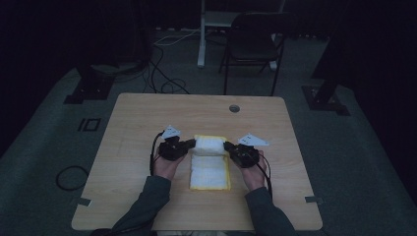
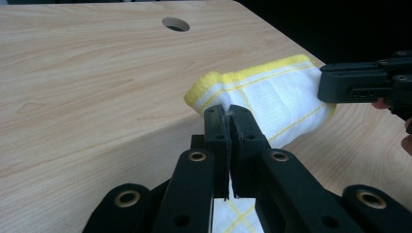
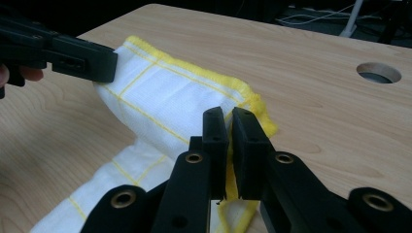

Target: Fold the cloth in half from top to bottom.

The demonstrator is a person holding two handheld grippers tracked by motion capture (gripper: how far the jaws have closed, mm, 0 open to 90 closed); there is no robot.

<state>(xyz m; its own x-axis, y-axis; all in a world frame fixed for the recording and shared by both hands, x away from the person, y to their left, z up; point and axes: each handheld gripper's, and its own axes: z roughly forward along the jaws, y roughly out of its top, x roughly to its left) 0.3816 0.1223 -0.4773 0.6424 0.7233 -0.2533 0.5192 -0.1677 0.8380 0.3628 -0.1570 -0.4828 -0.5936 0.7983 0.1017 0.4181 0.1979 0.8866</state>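
Note:
A white cloth with yellow edging and thin yellow lines [image 1: 210, 169] lies on the wooden table [image 1: 142, 118]. Its far end is raised and rolled toward me, and the near part lies flat. My left gripper [image 1: 191, 144] is shut on the left side of the raised end. In the left gripper view the jaws [image 2: 229, 111] pinch the cloth's edge [image 2: 272, 97], with the other gripper [image 2: 350, 82] at the far side. My right gripper [image 1: 227, 146] is shut on the right side. In the right gripper view its jaws [image 3: 228, 115] pinch the yellow hem of the cloth [image 3: 165, 97].
A round cable hole [image 1: 234, 108] sits near the table's far edge. A dark folding chair [image 1: 253, 42] and a white stand leg [image 1: 201, 34] are behind the table, with cables on the floor [image 1: 164, 83]. The room is dim.

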